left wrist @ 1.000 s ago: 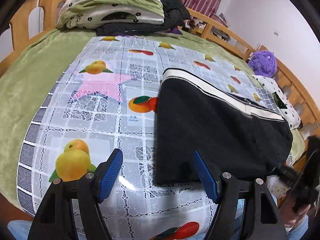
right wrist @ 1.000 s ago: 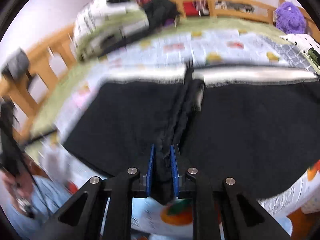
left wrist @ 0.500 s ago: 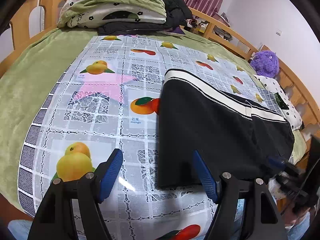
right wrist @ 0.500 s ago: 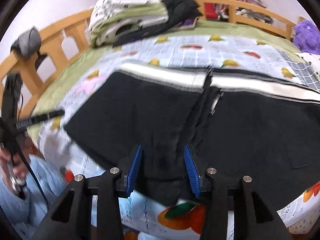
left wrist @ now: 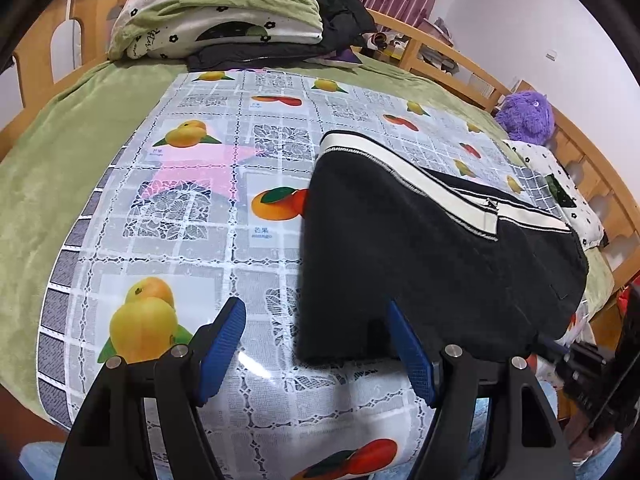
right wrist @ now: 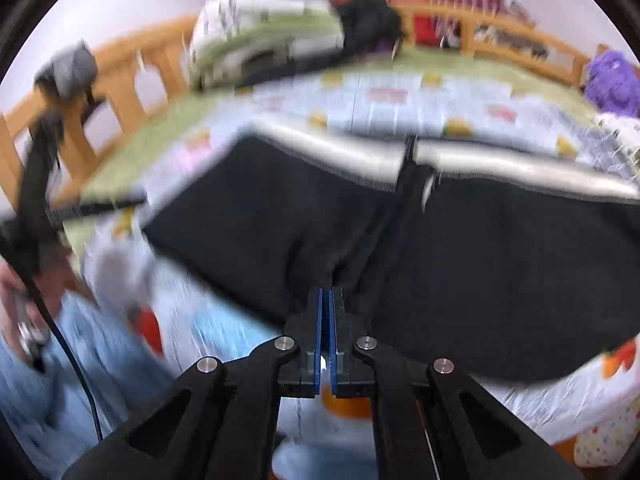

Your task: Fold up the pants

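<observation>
Black pants (left wrist: 420, 260) with a white waistband lie spread flat on the fruit-print cloth (left wrist: 180, 208), waistband on the far side. My left gripper (left wrist: 316, 344) is open over the pants' near left corner: the right pad (left wrist: 408, 352) sits over the hem, the left pad over bare cloth. In the blurred right wrist view, my right gripper (right wrist: 329, 296) is shut at the middle of the pants (right wrist: 500, 260), near the crotch. Creases in the fabric run together at its tips.
A pile of folded bedding (left wrist: 220, 12) and dark clothes lies at the far end of the bed. A purple plush toy (left wrist: 526, 116) sits by the wooden rail (left wrist: 460, 64) on the right. Green blanket (left wrist: 48, 180) borders the cloth. A person's jeans (right wrist: 80, 380) are near the front edge.
The right gripper let go of the bunched crotch fabric, opened, then shut again on the pants' middle and shifted sideways. The left gripper has stayed open and still.
</observation>
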A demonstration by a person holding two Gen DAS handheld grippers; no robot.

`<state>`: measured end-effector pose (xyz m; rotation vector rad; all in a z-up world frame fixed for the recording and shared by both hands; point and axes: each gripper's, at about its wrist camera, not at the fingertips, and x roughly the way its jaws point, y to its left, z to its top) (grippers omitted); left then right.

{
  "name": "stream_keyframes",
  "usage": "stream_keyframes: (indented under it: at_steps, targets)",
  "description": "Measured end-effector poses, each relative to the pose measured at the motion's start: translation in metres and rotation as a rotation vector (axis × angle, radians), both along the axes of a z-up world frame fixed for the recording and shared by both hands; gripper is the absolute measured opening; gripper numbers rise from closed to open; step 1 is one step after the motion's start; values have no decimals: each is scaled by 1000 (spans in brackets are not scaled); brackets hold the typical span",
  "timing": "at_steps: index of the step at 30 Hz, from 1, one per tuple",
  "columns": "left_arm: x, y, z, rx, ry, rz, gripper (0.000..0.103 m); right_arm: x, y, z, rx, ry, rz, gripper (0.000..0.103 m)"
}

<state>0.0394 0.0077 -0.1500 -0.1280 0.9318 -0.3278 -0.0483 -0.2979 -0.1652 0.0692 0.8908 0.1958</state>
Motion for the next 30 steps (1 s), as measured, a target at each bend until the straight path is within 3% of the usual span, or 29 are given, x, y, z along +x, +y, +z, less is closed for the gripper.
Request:
stream_keyframes:
  at_steps: [2, 4, 6, 8, 10, 13, 15, 16, 17, 18, 20, 22, 26, 30]
  targets:
    - [0, 2, 0, 1, 2, 4, 71, -1, -1, -3, -11, 14, 16, 10]
    - [2, 4, -1, -5, 7, 11, 71, -2, -8, 9, 24, -33, 8, 24]
    - [5, 5, -1, -6, 12, 17, 71, 4, -17, 17, 72, -71, -13, 59]
    - [8, 5, -1, 1, 11, 19, 71, 21, -23, 22, 80, -98, -56, 64]
    - [12, 5, -1, 10, 12, 24, 71, 47, -32, 14, 84, -68, -118, 64]
    - [18, 6, -1, 10, 11, 31, 71, 90, -43, -19, 129, 95, -190, 64]
    - [21, 5, 0, 14, 6, 34, 71, 106, -37, -32, 105, 151, -197, 62]
    - [24, 4, 0, 20, 4, 36, 71, 108, -28, -31, 55, 113, -180, 52]
    - [26, 3, 0, 25, 4, 38, 71, 109, -19, -28, 22, 94, -147, 22]
    - [29, 1, -1, 28, 6, 39, 71, 112, -7, -25, -71, 61, -127, 18]
    - [32, -3, 0, 31, 12, 37, 71, 115, -7, -16, -95, 25, -124, 16]
    - [33, -8, 2, 31, 8, 24, 71, 116, -31, 4, -20, -27, -136, 15]
    - [34, -26, 7, 47, -13, -22, 71, 118, -82, 24, -34, -104, -250, 15]
    - [38, -51, 5, 39, 2, -62, 71, 137, -117, -10, 33, 53, -262, 17]
